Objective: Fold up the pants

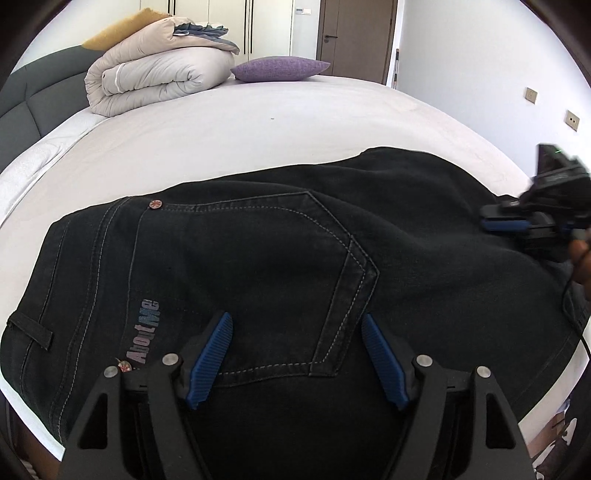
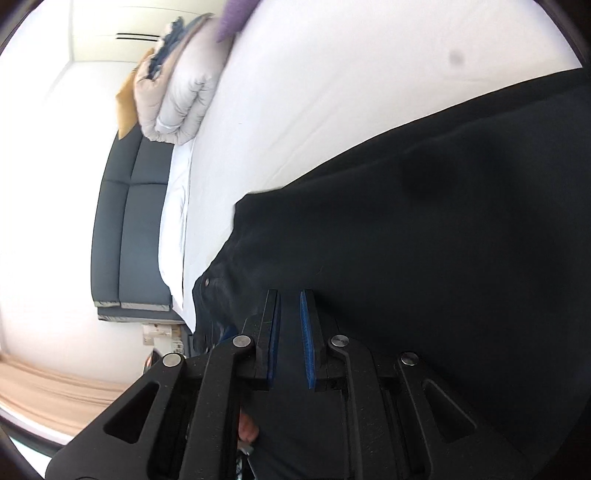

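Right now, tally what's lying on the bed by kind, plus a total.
Black pants: 1
Folded duvet: 1
Purple pillow: 1
Mustard pillow, behind the duvet: 1
Total: 4

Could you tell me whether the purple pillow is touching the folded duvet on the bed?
Apart. The left wrist view shows a strip of white bed sheet between the purple pillow and the folded duvet.
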Tool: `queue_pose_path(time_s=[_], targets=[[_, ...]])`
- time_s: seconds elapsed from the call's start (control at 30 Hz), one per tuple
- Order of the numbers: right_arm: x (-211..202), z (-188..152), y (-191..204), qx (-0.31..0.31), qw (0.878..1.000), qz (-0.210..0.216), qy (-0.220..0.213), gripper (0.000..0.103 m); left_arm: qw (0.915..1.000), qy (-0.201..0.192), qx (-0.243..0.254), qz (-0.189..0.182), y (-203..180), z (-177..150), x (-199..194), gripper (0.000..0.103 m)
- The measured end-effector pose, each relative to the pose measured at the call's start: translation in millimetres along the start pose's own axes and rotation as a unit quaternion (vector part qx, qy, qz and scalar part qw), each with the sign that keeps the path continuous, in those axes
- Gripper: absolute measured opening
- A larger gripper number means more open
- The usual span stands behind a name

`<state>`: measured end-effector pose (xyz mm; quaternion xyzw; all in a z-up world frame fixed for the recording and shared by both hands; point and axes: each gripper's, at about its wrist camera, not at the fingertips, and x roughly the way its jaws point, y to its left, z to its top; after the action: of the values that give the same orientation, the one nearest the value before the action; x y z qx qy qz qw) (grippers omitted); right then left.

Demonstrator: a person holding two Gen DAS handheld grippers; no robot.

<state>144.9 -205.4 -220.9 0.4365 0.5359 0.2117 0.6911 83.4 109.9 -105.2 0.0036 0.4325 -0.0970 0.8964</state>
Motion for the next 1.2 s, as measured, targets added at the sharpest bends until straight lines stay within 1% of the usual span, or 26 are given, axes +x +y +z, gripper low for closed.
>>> queue_pose_path(time_s=[0.03,0.07,0.13,0.2,0.27,0.3,0.33,0.37,0.43,0.47,0.53,0.57,0.6,0.63,0.67,0.7,0.73,0.77,0.83,0.9,0.93,1.0,1.07,1.1,1.13,1.2], targets=[[1.5,9.8,-11.1,0.019,1.0,0.021,-0.007,0.001,1.0,0.0,0.001,0.001,-0.8,0.0,0.5,0.076],[-0.9,21.3,-18.8,0.029,0.999,0.041,-0.02,0.0,1.0,-0.001,-0.001,-0.001,-4.1,2.6,2.3,0.076],[-17.1,36.9,-25.8,0.032,0.996,0.037,-0.068,0.0,1.0,-0.001,-0.005,-0.005,-3.7,2.9,4.1,0.076],[-40.6,47.9,-36.0,0.047,0.992,0.028,-0.116,0.0,1.0,-0.002,-0.006,-0.006,-3.9,2.6,4.6,0.076],[-65.1,48.4,-40.2,0.054,0.987,0.011,-0.149,0.0,0.9999,-0.005,-0.008,-0.007,-3.2,4.3,4.9,0.076],[-76.4,44.3,-36.3,0.043,0.985,-0.007,-0.166,0.0,0.9999,-0.006,-0.01,-0.007,-2.5,5.6,5.2,0.077],[-86.4,37.0,-29.4,0.029,0.983,-0.022,-0.182,0.005,0.9999,-0.007,-0.011,-0.008,-2.8,5.6,5.3,0.077],[-93.5,27.5,-20.9,0.013,0.982,-0.022,-0.189,0.005,0.9999,-0.007,-0.011,-0.008,-2.2,5.6,6.1,0.077],[-93.6,1.1,-4.3,-0.022,0.987,0.025,-0.159,0.005,0.9999,-0.008,-0.01,-0.005,-0.3,6.2,8.0,0.078],[-82.0,-12.9,4.8,-0.037,0.99,0.041,-0.128,0.005,0.9999,-0.009,-0.009,-0.002,-3.3,3.3,6.6,0.078],[-50.8,-34.2,15.7,-0.061,0.995,0.047,-0.063,0.005,0.9999,-0.009,-0.008,0.001,-4.6,3.6,7.0,0.078],[-38.4,-38.9,13.4,-0.062,0.996,0.039,-0.047,0.005,0.9999,-0.01,-0.008,0.001,-5.0,4.0,7.6,0.078],[-28.2,-44.4,6.8,-0.056,0.997,0.025,-0.044,0.005,0.9999,-0.01,-0.009,0.0,-4.9,3.7,7.3,0.078],[-23.2,-47.8,-3.2,-0.04,0.998,0.025,-0.048,0.0,0.9999,-0.011,-0.009,-0.001,-4.7,3.8,6.8,0.078],[-25.2,-42.4,-10.8,-0.023,0.997,0.042,-0.056,0.0,0.9999,-0.011,-0.01,-0.002,-4.7,3.6,6.3,0.078],[-36.6,-39.5,-17.3,-0.014,0.996,0.04,-0.076,0.0,0.9999,-0.012,-0.011,-0.003,-5.4,4.0,5.7,0.078],[-51.4,-35.8,-22.8,-0.012,0.995,0.019,-0.102,0.0,0.9998,-0.012,-0.012,-0.004,-5.2,4.0,5.6,0.078],[-76.6,-31.7,-37.8,-0.005,0.992,0.006,-0.129,0.0,0.9998,-0.014,-0.013,-0.006,-4.4,3.7,4.2,0.078],[-119.5,-22.2,-66.2,0.031,0.983,-0.004,-0.183,0.0,0.9996,-0.017,-0.019,-0.016,-1.2,3.6,1.2,0.078],[-163.1,-12.8,-92.7,0.06,0.97,-0.01,-0.235,0.0,0.999,-0.019,-0.029,-0.027,4.0,3.5,-4.9,0.078],[-183.1,-13.9,-99.4,0.066,0.964,-0.023,-0.256,0.0,0.999,-0.017,-0.033,-0.026,6.8,3.8,-8.8,0.078],[-213.1,-20.2,-104.5,0.072,0.956,-0.042,-0.282,0.0,0.9986,-0.023,-0.041,-0.024,12.3,6.5,-23.0,0.076],[-235.5,-31.7,-103.7,0.068,0.951,-0.045,-0.299,0.004,0.997,-0.049,-0.054,-0.026,17.7,15.0,-41.2,0.076],[-237.0,-37.1,-97.9,0.061,0.952,-0.036,-0.298,0.004,0.9958,-0.06,-0.062,-0.03,19.2,22.7,-47.0,0.076],[-232.4,-40.0,-91.1,0.05,0.955,-0.021,-0.29,0.004,0.9952,-0.065,-0.065,-0.031,18.7,30.4,-48.7,0.076],[-201.0,-44.6,-69.3,0.022,0.97,0.01,-0.242,0.004,0.9959,-0.067,-0.055,-0.028,9.6,49.7,-41.6,0.076]])
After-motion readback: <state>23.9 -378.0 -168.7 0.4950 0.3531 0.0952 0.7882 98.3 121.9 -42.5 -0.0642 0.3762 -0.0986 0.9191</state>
